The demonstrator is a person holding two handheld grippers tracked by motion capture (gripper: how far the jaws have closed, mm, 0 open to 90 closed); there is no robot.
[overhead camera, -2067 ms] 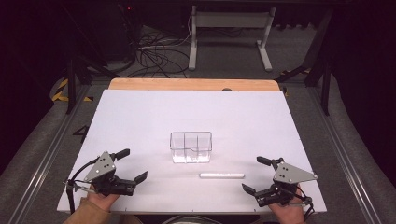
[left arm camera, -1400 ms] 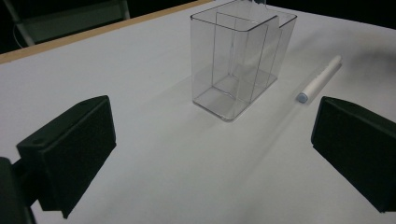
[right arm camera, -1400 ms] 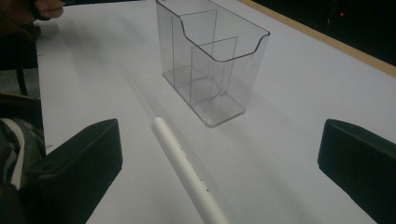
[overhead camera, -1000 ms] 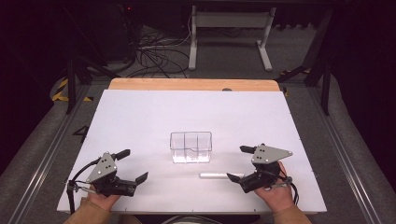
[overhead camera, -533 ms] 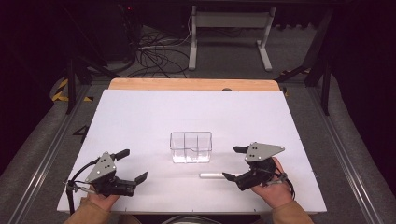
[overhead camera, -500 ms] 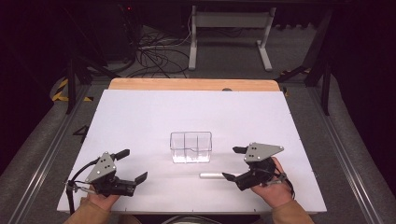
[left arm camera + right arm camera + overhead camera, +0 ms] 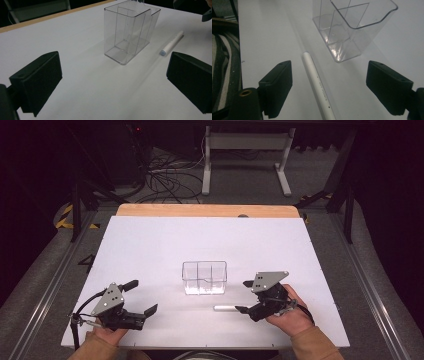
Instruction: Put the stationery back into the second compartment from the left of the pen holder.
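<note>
Between the right gripper's (image 7: 328,90) two black jaws lies a white pen (image 7: 318,87), flat on the table; jaws have just been closing but pads aren't touching it yet, clear gap each side, pen nearer the jaw at left in the right gripper view, so nothing's held. From the high view, right gripper (image 7: 243,296) sits near the table's front right w/ the person's right hand (image 7: 292,312) wrapped round its body, grey three-cornered plate on top, jaws pointing left over the pen's (image 7: 226,308) right end; the pen runs left-right across the table. Left gripper (image 7: 141,297) is at front left, held by the left hand (image 7: 107,334), jaws spread wide w/ only bare tabletop between them, gripping nothing; cable trails off its back. Left gripper view (image 7: 112,82) looks across the table at the pen (image 7: 171,43) & a clear plastic organizer (image 7: 130,32), both well ahead of the jaws. The organizer (image 7: 204,277) stands upright mid-table, split by dividers into compartments, holding nothing; it's just behind the pen, near but not touching, and shows close above the pen in the right gripper view (image 7: 352,27). All rests on a white table (image 7: 150,245) w/ a wooden strip (image 7: 200,210) along the far edge; beyond that, dark floor w/ cables (image 7: 167,177) & a white metal stand (image 7: 245,150).
</note>
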